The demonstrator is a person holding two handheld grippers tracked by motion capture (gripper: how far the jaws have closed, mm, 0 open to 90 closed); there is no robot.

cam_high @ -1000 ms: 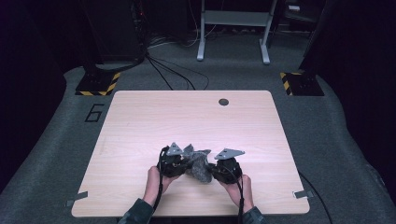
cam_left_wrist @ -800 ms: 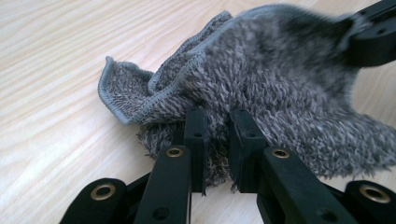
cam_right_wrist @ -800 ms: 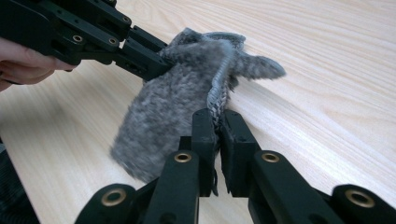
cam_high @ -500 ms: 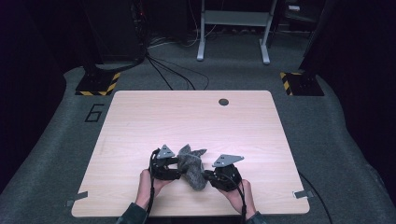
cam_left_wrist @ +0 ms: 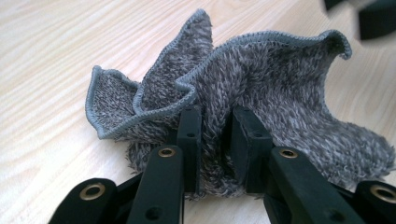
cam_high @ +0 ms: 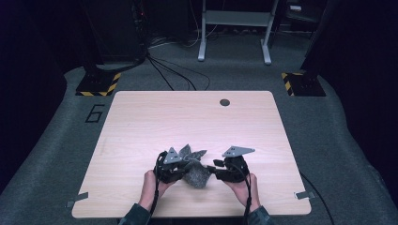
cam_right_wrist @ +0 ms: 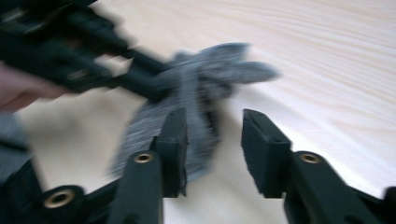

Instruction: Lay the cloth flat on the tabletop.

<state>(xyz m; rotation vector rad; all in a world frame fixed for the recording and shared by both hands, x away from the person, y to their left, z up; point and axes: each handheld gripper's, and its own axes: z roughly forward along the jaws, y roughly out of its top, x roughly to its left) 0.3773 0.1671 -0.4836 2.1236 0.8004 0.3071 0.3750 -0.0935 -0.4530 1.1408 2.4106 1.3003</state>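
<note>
A crumpled grey terry cloth (cam_high: 195, 172) lies on the light wooden table (cam_high: 187, 117) near its front edge. My left gripper (cam_high: 184, 169) comes at it from the left. In the left gripper view a raised fold of the cloth (cam_left_wrist: 261, 74) sits pinched between the two black jaws of the left gripper (cam_left_wrist: 215, 119), which have just been closing on it. My right gripper (cam_high: 212, 171) is just right of the cloth. Its jaws have just been opening. In the right gripper view the right gripper (cam_right_wrist: 212, 123) stands apart with bare table between the jaws, the cloth (cam_right_wrist: 205, 70) behind them.
A round dark cable hole (cam_high: 224, 102) sits near the table's far edge. Beyond the table are floor stands with yellow-black striped bases (cam_high: 96, 84), loose cables (cam_high: 169, 75) and a metal frame (cam_high: 234, 28). Grey carpet surrounds the table.
The right gripper has let go of the cloth and drawn slightly off to the right. The left gripper opened and closed again on a fold of the cloth, staying in place.
</note>
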